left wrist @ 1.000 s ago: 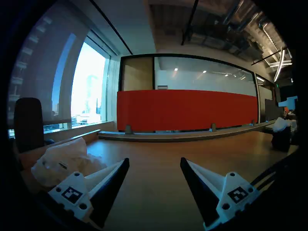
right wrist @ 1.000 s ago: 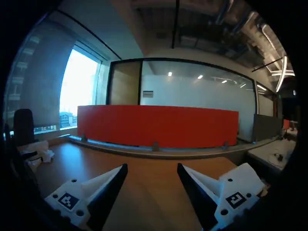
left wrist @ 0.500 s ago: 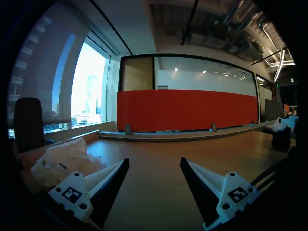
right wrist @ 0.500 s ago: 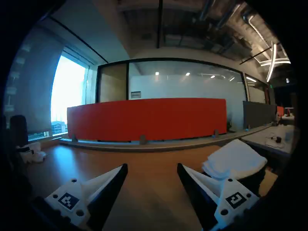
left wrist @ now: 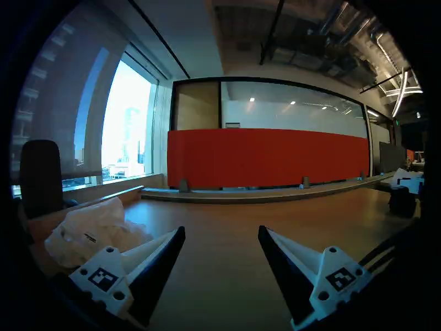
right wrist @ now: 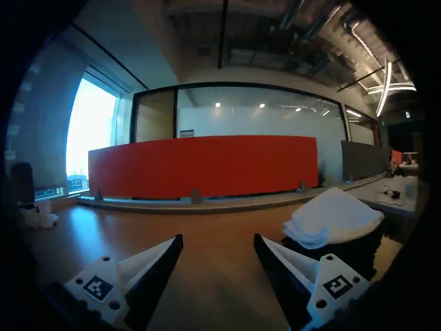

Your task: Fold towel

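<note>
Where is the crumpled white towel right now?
In the left gripper view, the crumpled towel lies on the wooden table at the left, just beyond the left tool.

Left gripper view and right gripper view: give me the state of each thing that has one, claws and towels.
left claw, open, nothing between its fingers
right claw, open, nothing between its fingers
towel pile, crumpled and unfolded, heaped on the wooden table
folded towels, folded flat, stacked on top of a black bin
</note>
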